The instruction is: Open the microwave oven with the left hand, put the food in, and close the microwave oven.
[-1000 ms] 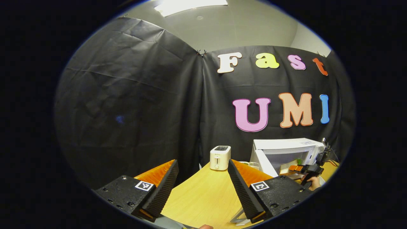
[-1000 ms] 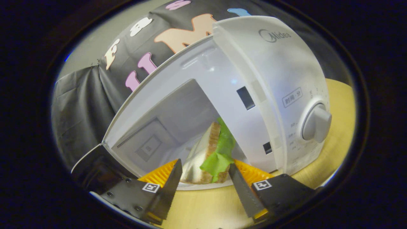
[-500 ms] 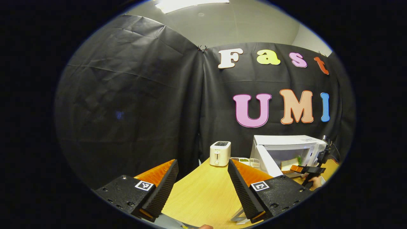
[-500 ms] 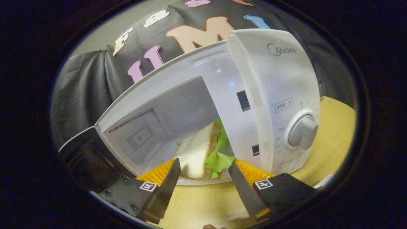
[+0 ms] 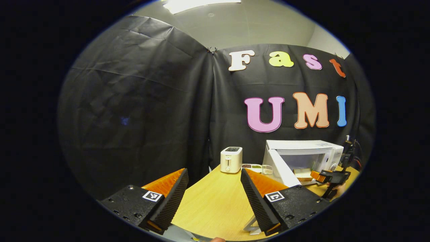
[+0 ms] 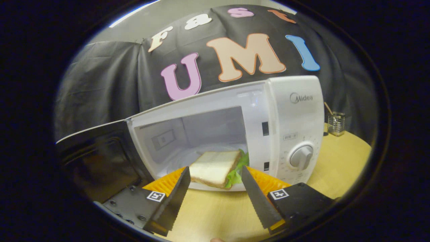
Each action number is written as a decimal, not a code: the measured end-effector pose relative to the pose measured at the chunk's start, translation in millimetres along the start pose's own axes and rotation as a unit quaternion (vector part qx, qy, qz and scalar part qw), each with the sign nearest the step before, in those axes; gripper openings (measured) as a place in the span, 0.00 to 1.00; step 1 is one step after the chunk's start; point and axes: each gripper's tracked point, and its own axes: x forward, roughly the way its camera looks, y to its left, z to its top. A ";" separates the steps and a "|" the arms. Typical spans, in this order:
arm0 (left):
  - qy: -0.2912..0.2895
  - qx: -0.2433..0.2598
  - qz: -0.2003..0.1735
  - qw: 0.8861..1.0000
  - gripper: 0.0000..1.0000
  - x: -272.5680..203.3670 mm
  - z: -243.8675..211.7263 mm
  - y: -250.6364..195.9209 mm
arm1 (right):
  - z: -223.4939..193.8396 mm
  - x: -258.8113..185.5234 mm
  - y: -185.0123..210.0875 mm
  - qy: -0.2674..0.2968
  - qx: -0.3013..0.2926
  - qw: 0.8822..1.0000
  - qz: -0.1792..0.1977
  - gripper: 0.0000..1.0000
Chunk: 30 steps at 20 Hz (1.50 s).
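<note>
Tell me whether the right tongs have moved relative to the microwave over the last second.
Yes. In the right gripper view the right tongs have backed away from the microwave, which now looks smaller and level, with the sandwich left inside.

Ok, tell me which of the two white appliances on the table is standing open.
The microwave, right of the toaster: its door is swung wide, sandwich inside. The toaster has no door.

walls: black cloth (image 5: 134,111), creased
ceiling: grey, lit panel (image 5: 198,4)
table: light wood (image 5: 215,201)
far end: white toaster (image 5: 231,159)
</note>
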 end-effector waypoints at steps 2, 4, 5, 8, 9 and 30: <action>0.003 0.001 -0.002 1.000 0.92 -6.2 -6.0 1.7 | 17.4 -18.9 4.8 -0.018 -0.015 1.000 0.011 0.96; 0.010 0.003 -0.006 1.000 0.95 -10.8 -14.3 2.0 | 36.3 -41.8 7.5 -0.037 -0.031 0.999 0.019 0.96; 0.014 0.005 -0.009 1.000 0.96 -13.5 -19.9 1.4 | 45.2 -54.3 7.1 -0.045 -0.038 0.998 0.022 0.96; 0.016 0.013 -0.020 1.000 0.95 -19.3 -31.0 -0.5 | 70.9 -88.9 0.6 -0.064 -0.053 0.996 0.036 0.92; 0.017 0.016 -0.026 0.999 0.94 -21.0 -33.0 -2.9 | 76.8 -101.2 -7.3 -0.070 -0.053 0.996 0.033 0.92; 0.019 0.049 -0.121 0.991 0.11 -40.6 -51.5 -73.3 | 189.4 -254.7 -140.5 -0.120 -0.060 0.989 -0.059 0.91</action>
